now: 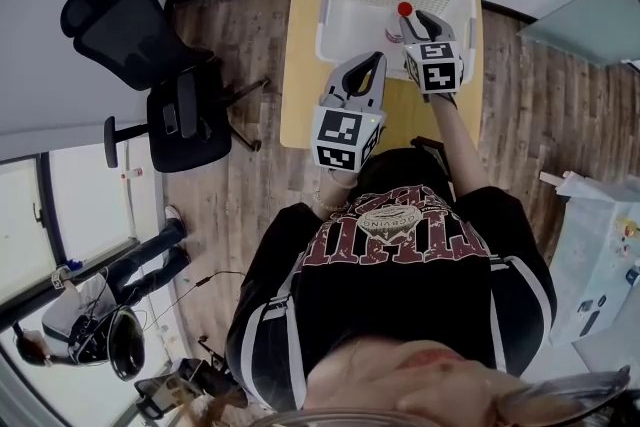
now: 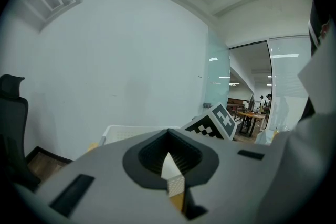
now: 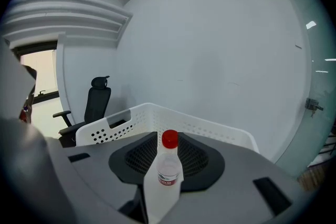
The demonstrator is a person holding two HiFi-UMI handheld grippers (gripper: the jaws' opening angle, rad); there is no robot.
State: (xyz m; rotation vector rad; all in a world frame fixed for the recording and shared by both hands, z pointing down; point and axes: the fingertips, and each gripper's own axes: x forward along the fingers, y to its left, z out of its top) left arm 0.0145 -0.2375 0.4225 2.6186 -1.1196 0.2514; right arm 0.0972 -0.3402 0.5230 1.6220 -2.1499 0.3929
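A clear plastic bottle (image 1: 400,23) with a red cap stands upright between the jaws of my right gripper (image 1: 418,23), which is shut on it above the white perforated basket (image 1: 345,5). In the right gripper view the bottle (image 3: 169,168) rises between the jaws of the right gripper (image 3: 164,189), with the basket's far wall (image 3: 202,126) behind it. My left gripper (image 1: 374,67) hovers at the basket's near rim over the yellow table (image 1: 300,85). Its jaws are shut with nothing in them; the left gripper view shows only a thin sliver of basket and table at the left gripper's (image 2: 172,168) tips.
The basket fills the far half of the small table. A black office chair (image 1: 150,65) stands on the wooden floor to the left. A white wall runs behind the table, and a glass partition (image 1: 585,10) is at the right. The right gripper's marker cube (image 2: 214,122) shows in the left gripper view.
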